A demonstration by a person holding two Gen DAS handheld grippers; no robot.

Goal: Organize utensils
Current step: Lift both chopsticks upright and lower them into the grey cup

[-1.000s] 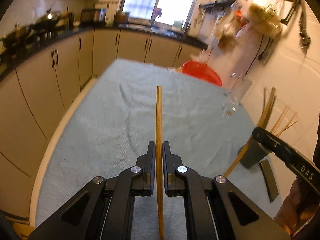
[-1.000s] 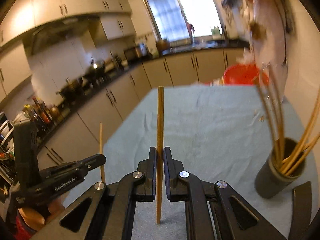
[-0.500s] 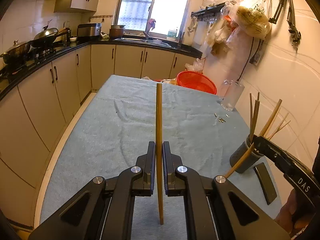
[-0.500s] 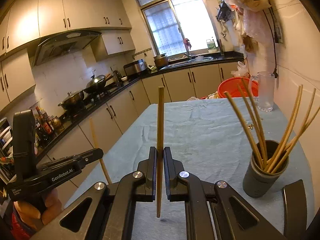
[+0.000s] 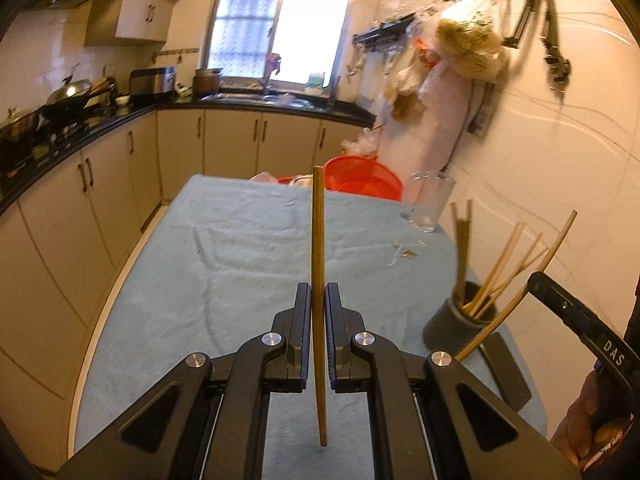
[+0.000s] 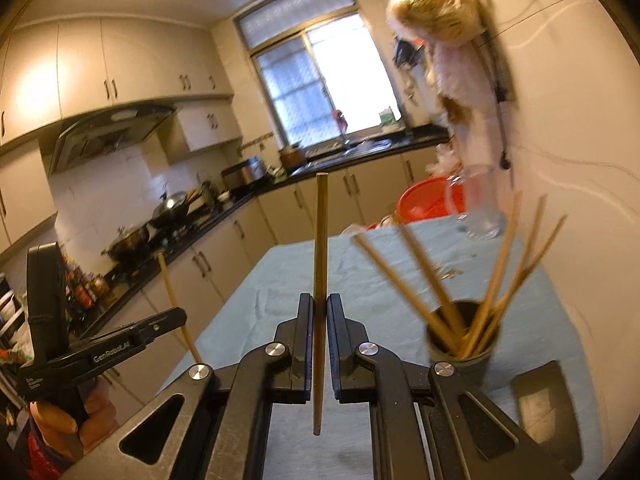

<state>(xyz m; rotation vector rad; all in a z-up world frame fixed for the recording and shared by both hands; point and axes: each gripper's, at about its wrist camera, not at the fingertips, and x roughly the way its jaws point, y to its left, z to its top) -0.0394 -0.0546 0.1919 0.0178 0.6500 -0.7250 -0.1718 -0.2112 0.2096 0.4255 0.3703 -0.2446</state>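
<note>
Chopsticks (image 5: 319, 240) (image 6: 320, 248) still clamped; both grippers (image 5: 318, 300) (image 6: 319, 308) raised; holder (image 6: 460, 340) nearer.

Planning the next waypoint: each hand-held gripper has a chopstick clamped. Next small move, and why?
Probably carry the right hand-held gripper over the dark cup and tip its chopstick down toward the opening. The cup already holds several chopsticks, sits close on that side, and both grippers are shut on single sticks above the blue cloth. The left hand-held gripper can follow.
</note>
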